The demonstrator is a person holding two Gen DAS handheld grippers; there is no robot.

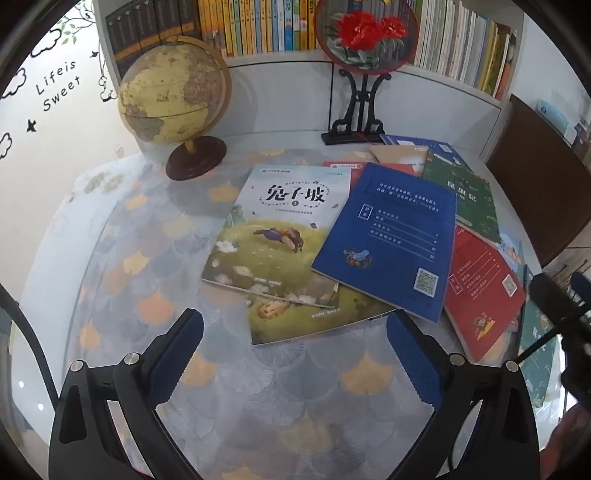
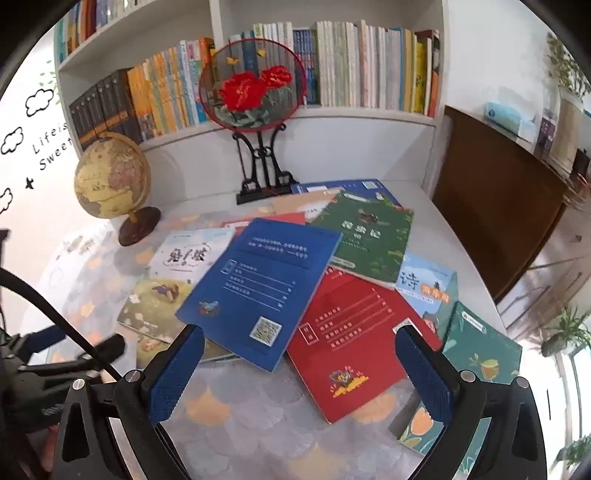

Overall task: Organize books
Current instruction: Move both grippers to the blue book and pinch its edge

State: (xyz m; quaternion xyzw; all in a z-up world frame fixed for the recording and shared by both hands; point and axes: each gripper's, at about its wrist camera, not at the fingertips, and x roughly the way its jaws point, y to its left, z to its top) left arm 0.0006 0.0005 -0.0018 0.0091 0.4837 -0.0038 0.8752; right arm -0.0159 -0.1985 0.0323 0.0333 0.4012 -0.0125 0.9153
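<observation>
Left wrist view has the left gripper (image 1: 295,332) nearest, its blue-padded jaws spread wide with nothing between them, hanging over the patterned tablecloth (image 1: 155,280) just short of the scattered books. Closest to it lies a picture book (image 1: 280,236) with a green meadow cover, resting on a second one of the same kind; overlapping its right edge is the blue book (image 1: 391,240), back cover up (a QR code shows near its lower corner), and beside that the red book (image 1: 484,291), with the green book (image 1: 465,199) further back. In the right wrist view the right gripper (image 2: 299,365) is likewise spread and empty, poised above the near corners of the blue and red books, while a teal book (image 2: 484,350) and a pale blue book (image 2: 428,280) lie to the right. Further off stand a globe (image 1: 173,92) on a wooden base and a round embroidered fan (image 1: 365,33) on a black stand, well apart. Behind everything, a white bookshelf (image 2: 347,114) holds upright rows of books.
</observation>
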